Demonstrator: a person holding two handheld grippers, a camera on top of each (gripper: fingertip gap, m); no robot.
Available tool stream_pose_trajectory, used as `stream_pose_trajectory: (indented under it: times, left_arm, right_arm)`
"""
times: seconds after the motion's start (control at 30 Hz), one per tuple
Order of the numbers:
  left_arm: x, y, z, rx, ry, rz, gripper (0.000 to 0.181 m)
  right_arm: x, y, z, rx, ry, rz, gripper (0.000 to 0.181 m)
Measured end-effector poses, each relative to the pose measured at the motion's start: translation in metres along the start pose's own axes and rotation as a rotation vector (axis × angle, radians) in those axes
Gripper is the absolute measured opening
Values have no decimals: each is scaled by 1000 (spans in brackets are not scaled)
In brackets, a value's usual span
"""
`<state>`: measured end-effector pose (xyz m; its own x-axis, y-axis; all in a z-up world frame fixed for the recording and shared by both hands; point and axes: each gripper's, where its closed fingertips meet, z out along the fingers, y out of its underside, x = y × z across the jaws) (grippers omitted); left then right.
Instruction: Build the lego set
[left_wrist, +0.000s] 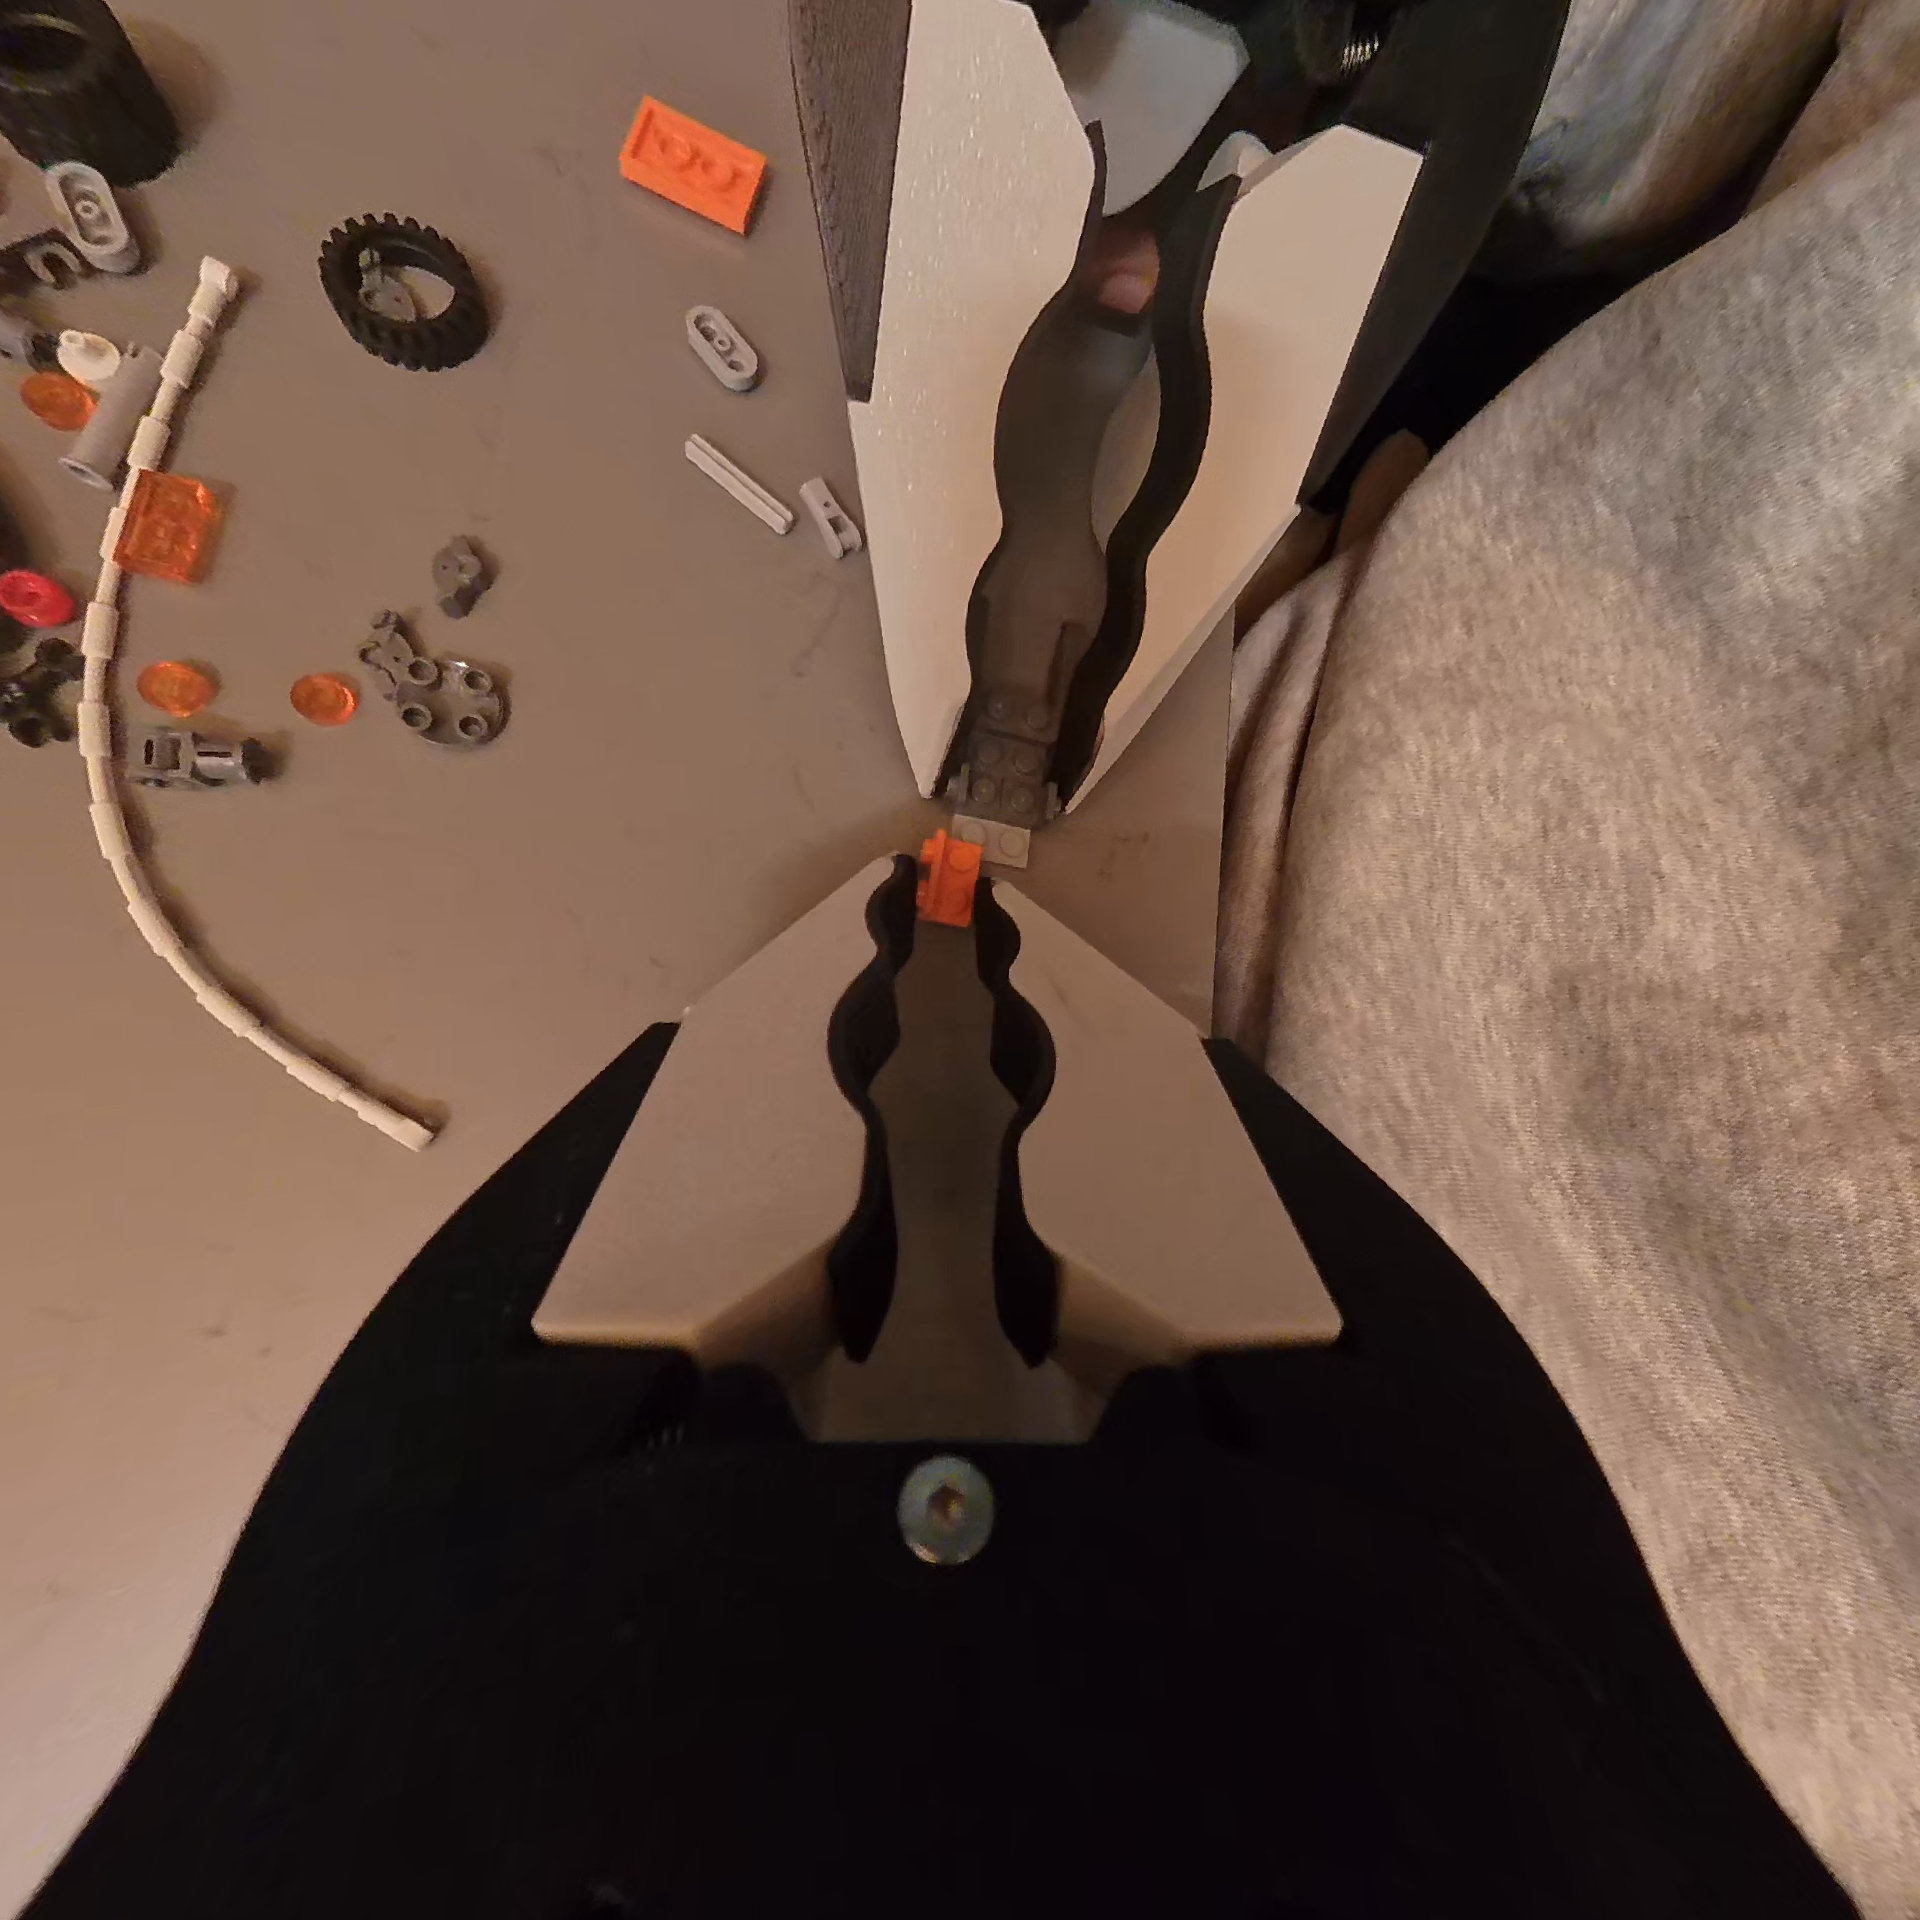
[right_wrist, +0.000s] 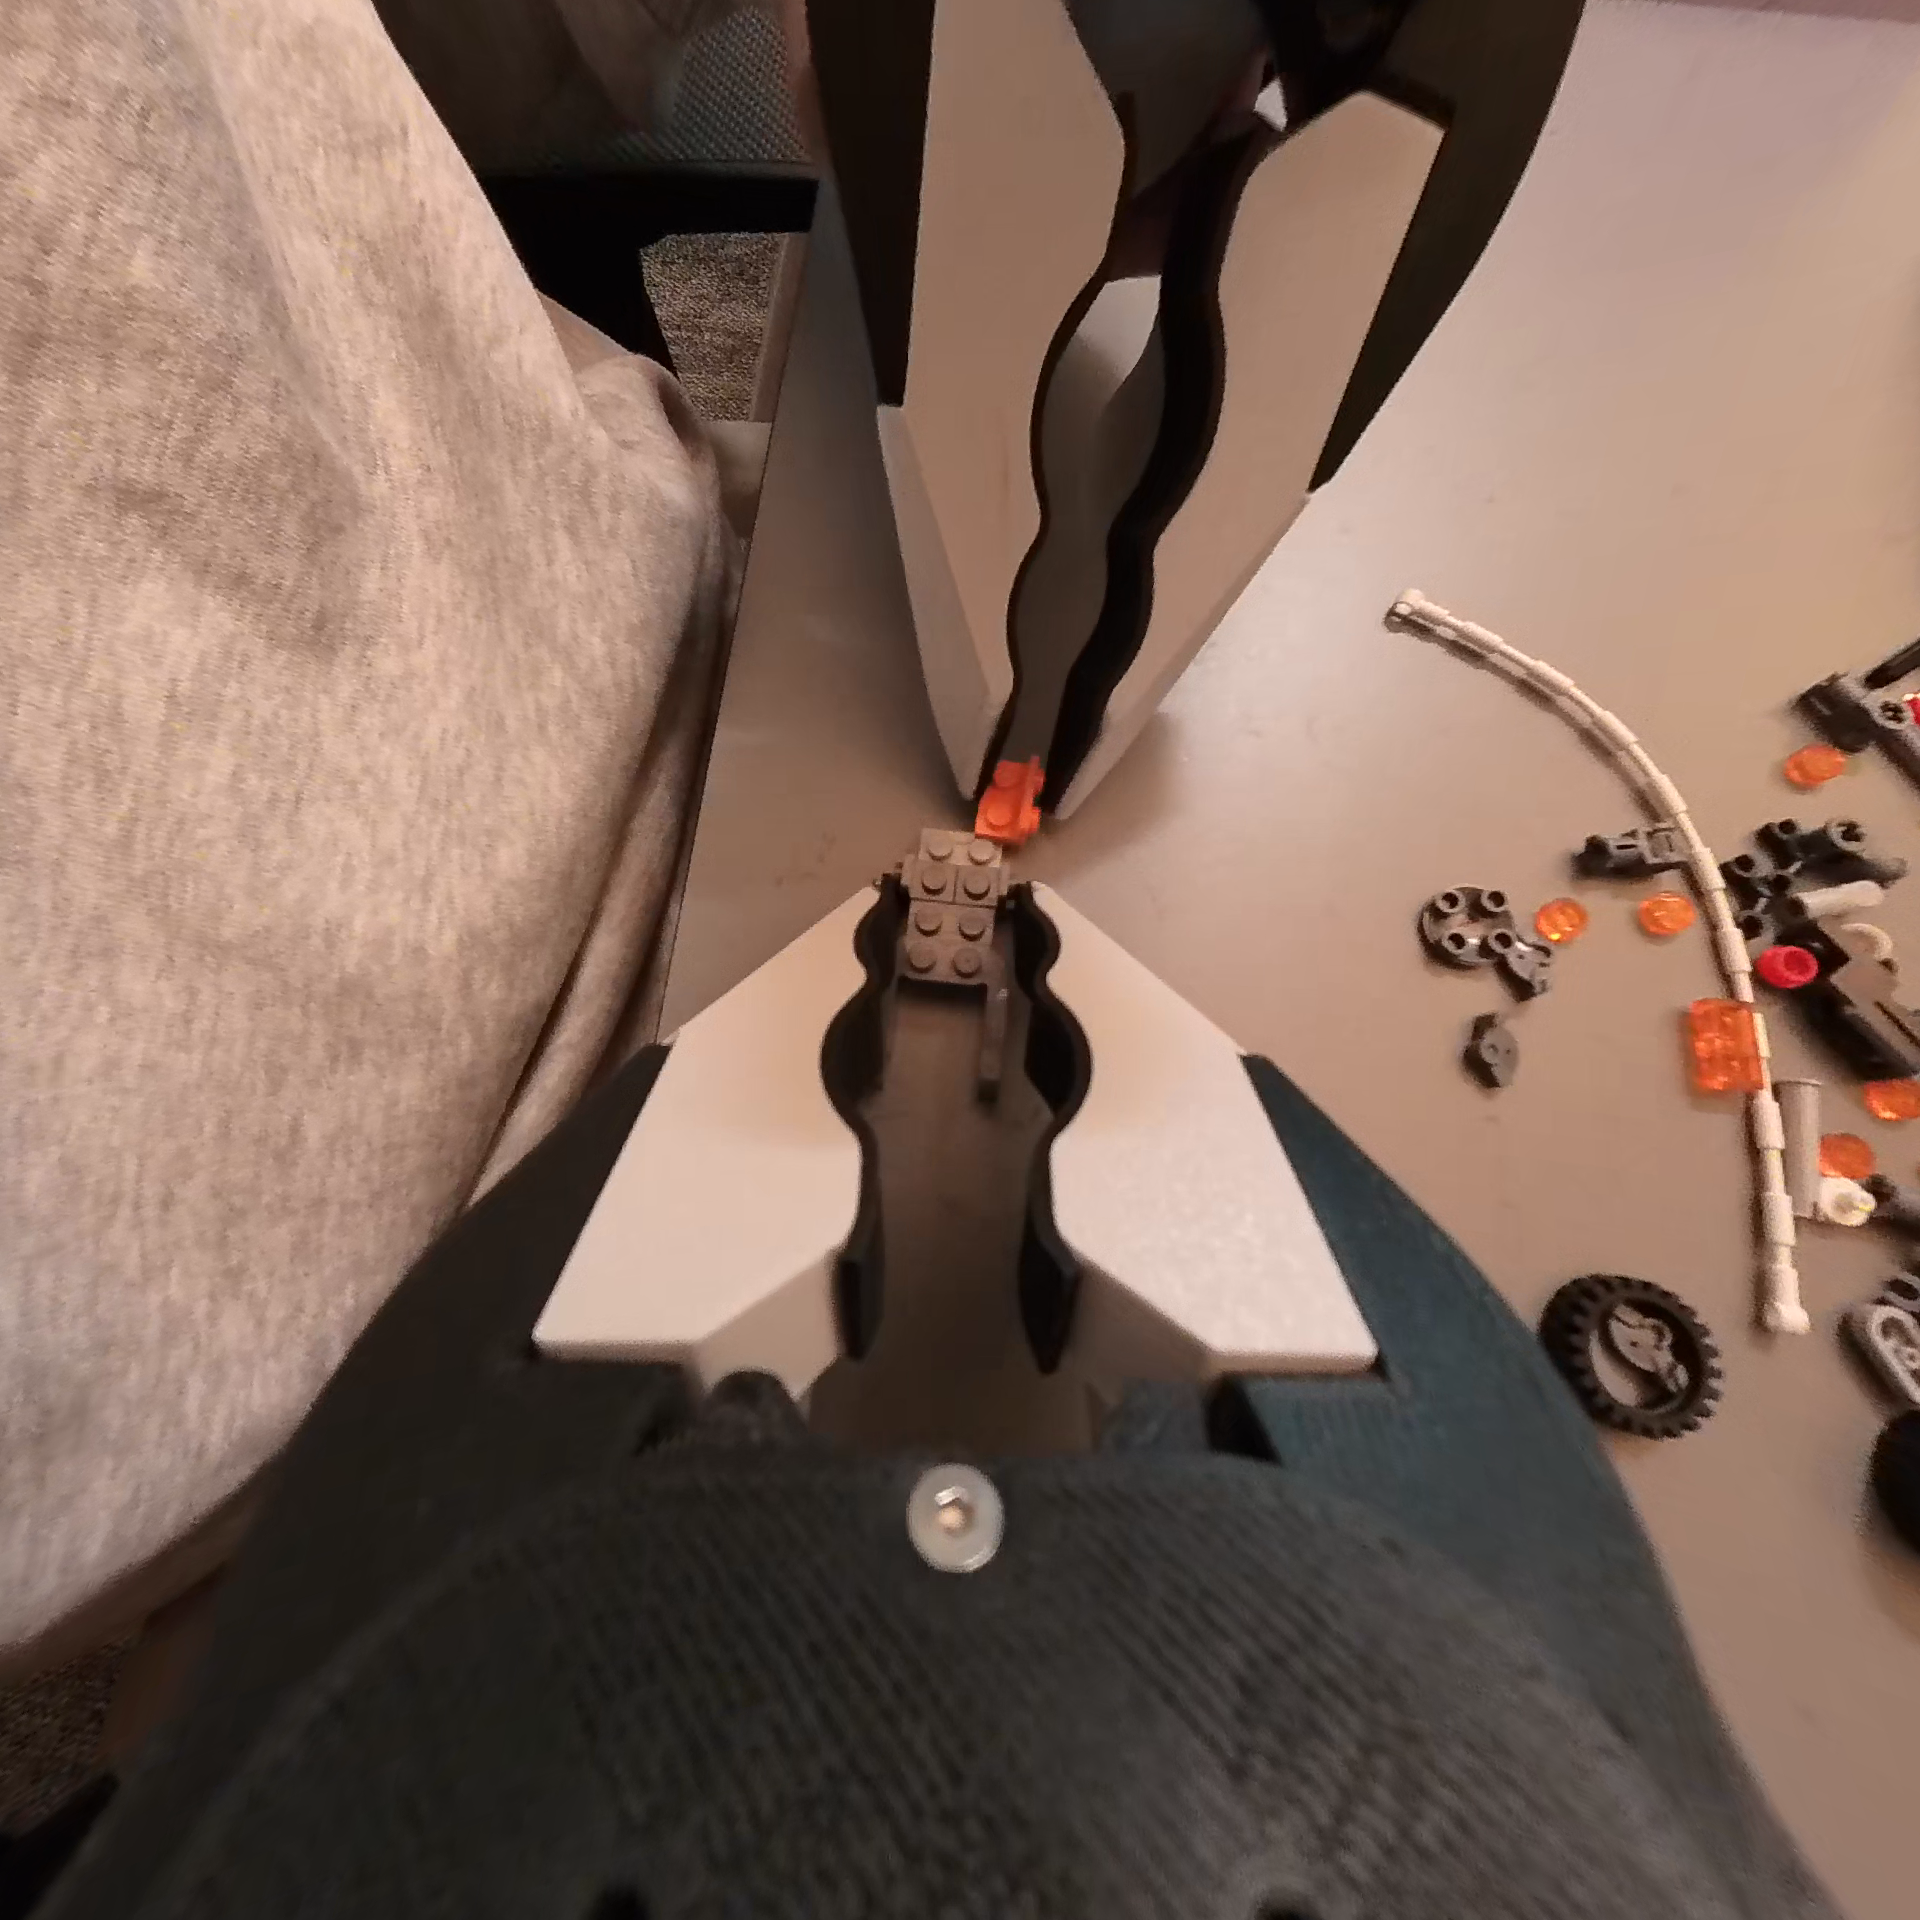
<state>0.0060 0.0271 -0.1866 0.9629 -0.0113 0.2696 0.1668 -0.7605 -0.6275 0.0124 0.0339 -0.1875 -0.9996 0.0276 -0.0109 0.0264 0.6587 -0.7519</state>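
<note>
**Mating an orange brick to the grey plate assembly, tip to tip**

At frame centre in both wrist views the two grippers meet nose to nose. The left gripper (left_wrist: 948, 894) is closed narrowly on a small orange brick (left_wrist: 950, 881); the right gripper (right_wrist: 951, 914) is clamped on a grey studded plate assembly (right_wrist: 948, 914). The brick sits at the assembly's free end, touching or nearly so at one corner; whether any stud has seated cannot be told. The brick appears offset toward one side, so a good join probably calls for squaring its edges to the stud rows first, then pressing straight along the stud axis while the right gripper braces against the push. A skewed press could pop the brick from the fingertips.

The work hangs over a plain tan table (left_wrist: 468, 1039) near its edge, with grey fabric (left_wrist: 1610, 935) beyond. Loose parts lie at the left of the left wrist view: an orange plate (left_wrist: 694, 163), a black tyre (left_wrist: 407, 293), a white ribbed hose (left_wrist: 156, 790) and clear orange round studs (left_wrist: 323, 698).
</note>
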Motion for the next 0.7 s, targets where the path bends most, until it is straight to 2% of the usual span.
stream_pose_trajectory:
  times: [0.03, 0.53, 0.7]
  left_arm:
    - [0, 0, 0, 3, 3, -3, 10]
    - [3, -11, -2, 106, 45, -32, 9]
    - [1, -6, 3, 75, 46, -37, 9]
  right_arm:
    - [0, 0, 0, 0, 0, 0, 21]
    - [2, 0, 0, 1, 13, 2, 21]
    - [2, 0, 0, 1, 15, 2, 21]
